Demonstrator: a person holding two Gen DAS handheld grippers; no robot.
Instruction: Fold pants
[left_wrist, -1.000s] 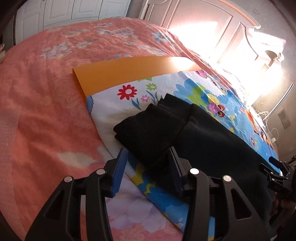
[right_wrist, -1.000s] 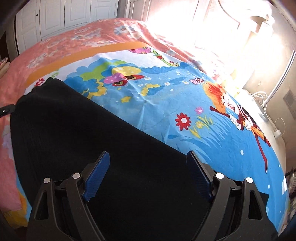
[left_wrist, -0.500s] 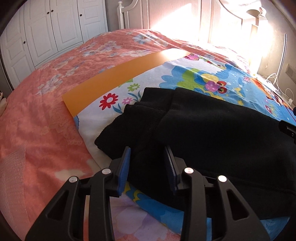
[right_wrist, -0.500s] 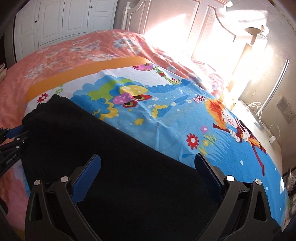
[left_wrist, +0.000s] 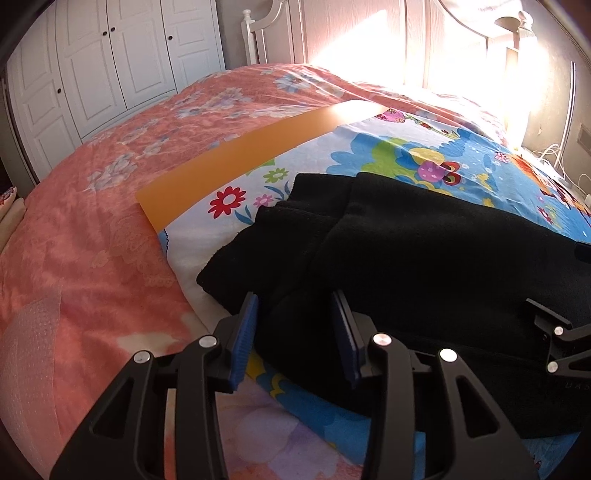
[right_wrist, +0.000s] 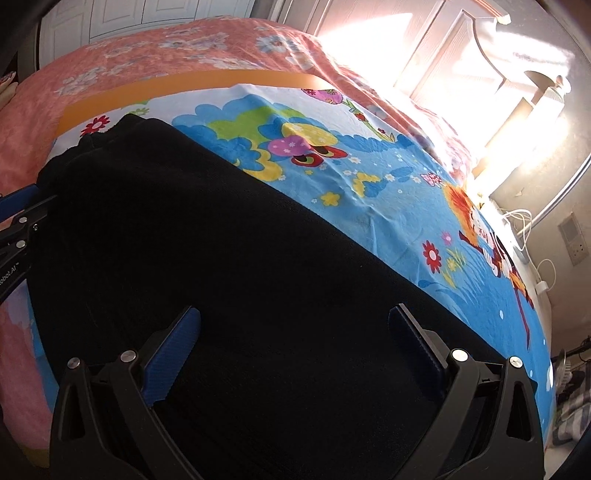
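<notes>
Black pants (left_wrist: 424, 258) lie spread across a cartoon-print sheet on the bed, with a folded-over end at the left. My left gripper (left_wrist: 295, 299) sits low at the pants' near edge close to that end. Its jaws are opening, and black fabric lies between the blue pads without a clear pinch. In the right wrist view the pants (right_wrist: 221, 258) fill the foreground. My right gripper (right_wrist: 295, 312) hovers over their middle, jaws wide open with cloth below them. The left gripper (right_wrist: 18, 225) shows at that view's left edge, and the right gripper (left_wrist: 554, 332) at the left wrist view's right edge.
The blue cartoon sheet (right_wrist: 369, 192) covers a pink floral bedspread (left_wrist: 92, 240). An orange board (left_wrist: 240, 158) sticks out under the sheet's far edge. White wardrobe doors (left_wrist: 110, 66) and a headboard (left_wrist: 351, 33) stand beyond. Cables and wall sockets (right_wrist: 532, 236) are at the far right.
The left gripper came in lower over the pants' near edge and rolled, its jaws narrower than a second ago. The right gripper's jaws spread wider and it shifted along the pants.
</notes>
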